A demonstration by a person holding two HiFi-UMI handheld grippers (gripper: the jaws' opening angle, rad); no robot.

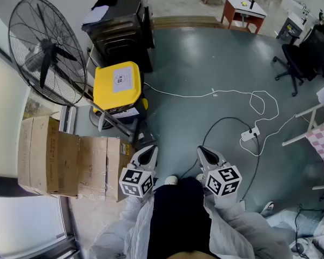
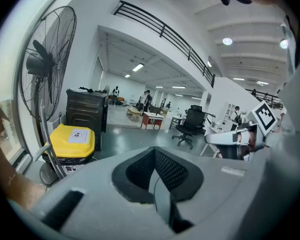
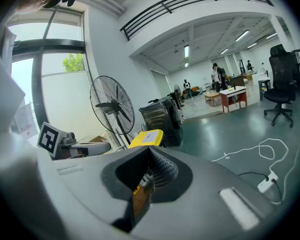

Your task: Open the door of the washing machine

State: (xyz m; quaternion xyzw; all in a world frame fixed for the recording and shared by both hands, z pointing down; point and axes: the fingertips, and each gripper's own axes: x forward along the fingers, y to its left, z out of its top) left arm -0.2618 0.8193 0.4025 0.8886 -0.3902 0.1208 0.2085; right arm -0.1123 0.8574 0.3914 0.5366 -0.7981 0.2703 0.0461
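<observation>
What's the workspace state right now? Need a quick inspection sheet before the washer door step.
Surface: grey floor.
Job's things: dark appliance at the back, probably the washing machine; its door cannot be made out; far from both grippers.
Clutter: yellow-lidded bin, cardboard boxes and a standing fan, all at the left.
Grippers: left gripper and right gripper both shut, nothing between the jaws, held near the person's body.
Cables: white cable crosses the floor to a power strip; black cable loops near it.
Surroundings: office chair and small table farther off.
</observation>
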